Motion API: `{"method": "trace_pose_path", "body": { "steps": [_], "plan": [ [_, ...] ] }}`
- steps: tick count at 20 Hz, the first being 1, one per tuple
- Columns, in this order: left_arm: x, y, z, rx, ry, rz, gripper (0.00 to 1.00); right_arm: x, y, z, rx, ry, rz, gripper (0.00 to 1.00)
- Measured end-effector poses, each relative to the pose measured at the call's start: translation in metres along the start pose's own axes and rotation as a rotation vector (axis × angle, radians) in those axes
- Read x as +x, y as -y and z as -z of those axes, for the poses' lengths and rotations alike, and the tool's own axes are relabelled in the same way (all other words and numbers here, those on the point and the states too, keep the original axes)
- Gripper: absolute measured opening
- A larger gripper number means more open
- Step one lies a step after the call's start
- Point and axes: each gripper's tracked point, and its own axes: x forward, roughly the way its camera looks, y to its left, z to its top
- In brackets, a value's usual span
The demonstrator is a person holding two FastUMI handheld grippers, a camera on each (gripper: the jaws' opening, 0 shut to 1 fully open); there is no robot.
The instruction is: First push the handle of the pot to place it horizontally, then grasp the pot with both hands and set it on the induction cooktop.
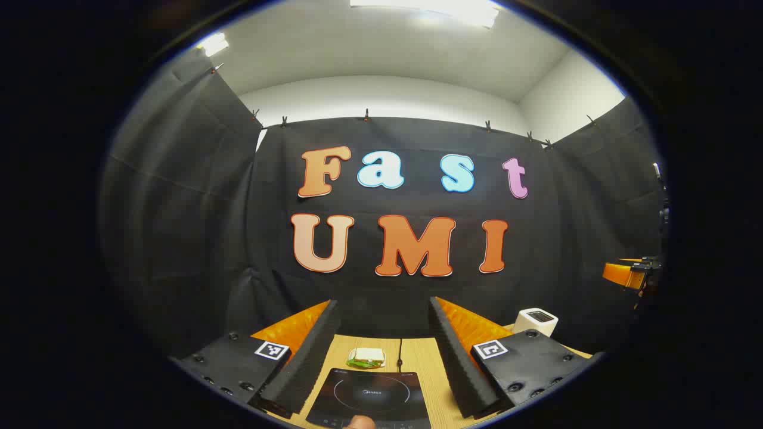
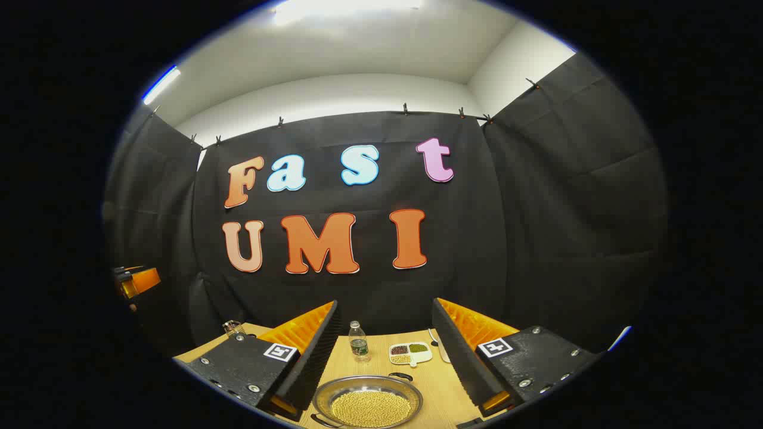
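A shallow metal pot holding yellow beans sits on the wooden table, low in the right gripper view. One dark loop handle shows at its far rim and another at its near left. My right gripper is open above it, apart from it. In the left gripper view the black induction cooktop lies flat on the table. My left gripper is open over the cooktop, with nothing between its fingers.
Beyond the cooktop lie a small plate with a sandwich and, to the right, a white box-shaped appliance. Behind the pot stand a small water bottle, a divided dish of beans and a white spoon.
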Motion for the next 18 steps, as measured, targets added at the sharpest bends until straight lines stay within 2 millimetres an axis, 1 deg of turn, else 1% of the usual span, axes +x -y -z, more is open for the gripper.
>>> {"method": "trace_pose_path", "body": {
  "steps": [5,14,18],
  "plan": [
    [-0.0013,0.0033,-0.0010,-0.001,0.002,0.005,0.96,-0.0031,0.0007,-0.0023,-0.012,0.005,0.004,0.95],
    [-0.0051,-0.0025,-0.0027,-0.005,0.008,-0.011,0.96,-0.0032,0.0085,-0.0015,-0.019,0.006,0.026,0.95],
    [-0.0063,-0.0028,-0.0022,-0.005,0.006,-0.015,0.96,-0.0050,0.0057,-0.0010,-0.018,0.005,0.015,0.95]
  ]
}}
